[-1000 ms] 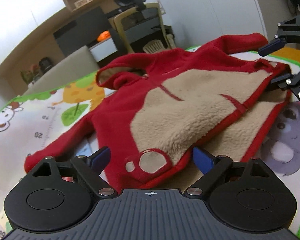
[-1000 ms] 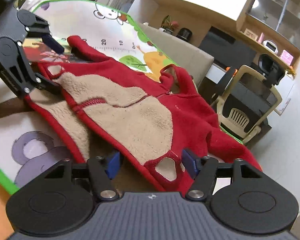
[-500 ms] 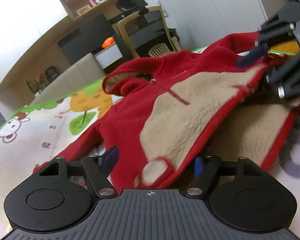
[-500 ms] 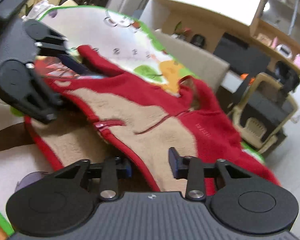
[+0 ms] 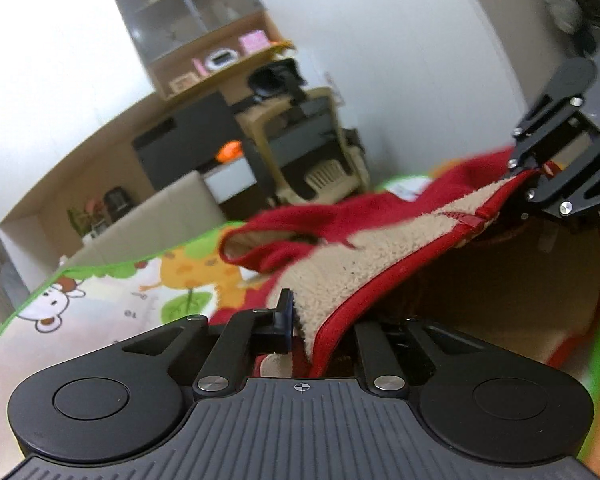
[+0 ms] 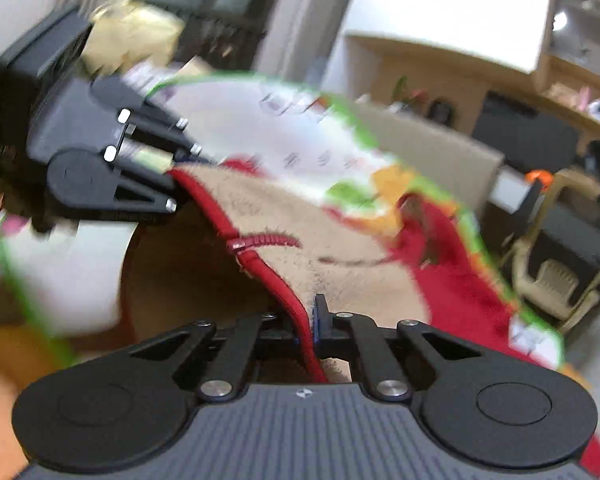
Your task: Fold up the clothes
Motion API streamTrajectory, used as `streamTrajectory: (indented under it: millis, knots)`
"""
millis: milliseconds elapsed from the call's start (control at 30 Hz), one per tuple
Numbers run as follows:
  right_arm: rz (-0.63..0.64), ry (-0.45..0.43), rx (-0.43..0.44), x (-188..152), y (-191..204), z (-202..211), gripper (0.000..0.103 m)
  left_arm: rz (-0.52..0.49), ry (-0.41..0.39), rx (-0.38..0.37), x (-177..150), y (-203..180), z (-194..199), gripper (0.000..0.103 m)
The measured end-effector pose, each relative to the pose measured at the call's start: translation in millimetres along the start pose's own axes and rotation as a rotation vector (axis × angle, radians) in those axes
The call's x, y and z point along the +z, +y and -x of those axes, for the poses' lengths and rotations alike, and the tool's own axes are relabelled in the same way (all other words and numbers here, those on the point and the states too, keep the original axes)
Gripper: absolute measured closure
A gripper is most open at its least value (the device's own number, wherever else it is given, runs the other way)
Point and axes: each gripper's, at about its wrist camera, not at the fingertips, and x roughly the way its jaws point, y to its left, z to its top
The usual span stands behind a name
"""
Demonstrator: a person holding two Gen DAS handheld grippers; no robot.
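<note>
Very little is reading clearly. On the play mat, a single ruler figure is showing beside small tick marks, and it is looking like "10", turned sideways to the camera. On the black side of the right gripper, pale letters "D A" are showing at the picture's edge, with the rest of the word being cut off. In the right wrist view the mat's printed figures are smearing into blur, too soft to read.
</note>
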Motion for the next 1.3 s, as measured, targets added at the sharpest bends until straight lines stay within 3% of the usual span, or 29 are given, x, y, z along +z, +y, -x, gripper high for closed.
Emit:
streamTrajectory:
  millis: [67,133,233,300,400,433,500,600,633,700,800,833,900,933,967,1033,1067,1133,1300]
  knots:
    - [0.026,0.078,0.053,-22,18,-5,0.096,-0.028,0.071,-0.051,-22,-16,4,0.089]
    - [0.026,0.111,0.092,-35,26,-5,0.089,-0.029,0.147,-0.108,-44,-29,4,0.086]
    - [0.015,0.137,0.153,-48,32,3,0.078,-0.038,0.176,-0.132,-58,-40,10,0.088]
    - [-0.010,0.130,0.190,-47,22,20,0.067,-0.023,0.180,-0.168,-56,-36,16,0.079]
    - [-0.031,0.089,0.140,-45,-7,51,0.043,0.038,0.185,-0.268,-54,-25,26,0.050]
    - [-0.054,0.067,0.110,-45,-20,62,0.035,0.054,0.184,-0.293,-55,-22,31,0.046]
    - [-0.167,0.034,0.033,-46,-58,75,0.027,0.112,0.186,-0.323,-54,-17,39,0.040]
    - [-0.428,0.020,-0.145,-65,-130,80,0.023,0.283,0.151,-0.355,-50,3,47,0.016]
    - [-0.524,0.021,-0.212,-74,-155,78,0.023,0.326,0.128,-0.354,-47,10,46,0.010]
    - [-0.712,0.032,-0.337,-96,-204,71,0.024,0.394,0.088,-0.349,-40,24,42,0.010]
    - [-0.913,0.062,-0.465,-134,-259,50,0.045,0.445,0.039,-0.334,-20,37,30,0.009]
    - [-0.956,0.068,-0.494,-145,-270,44,0.047,0.461,0.022,-0.327,-15,41,26,0.008]
    - [-1.024,0.070,-0.544,-166,-289,35,0.047,0.496,-0.013,-0.311,-4,48,17,0.006]
    - [-1.047,0.065,-0.564,-175,-296,33,0.053,0.515,-0.032,-0.299,0,51,10,0.006]
    - [-1.055,0.063,-0.575,-182,-302,29,0.058,0.535,-0.047,-0.288,3,52,3,0.005]
    - [-1.062,0.076,-0.552,-184,-308,25,0.086,0.593,-0.056,-0.278,7,54,-17,0.005]
    - [-1.065,0.083,-0.537,-184,-311,22,0.086,0.625,-0.053,-0.291,8,54,-28,0.005]
    - [-0.981,0.056,-0.518,-160,-310,30,0.089,0.685,-0.027,-0.339,9,51,-55,0.004]
    - [-0.707,-0.108,-0.422,-36,-283,52,0.095,0.720,0.136,-0.365,-1,32,-114,0.004]
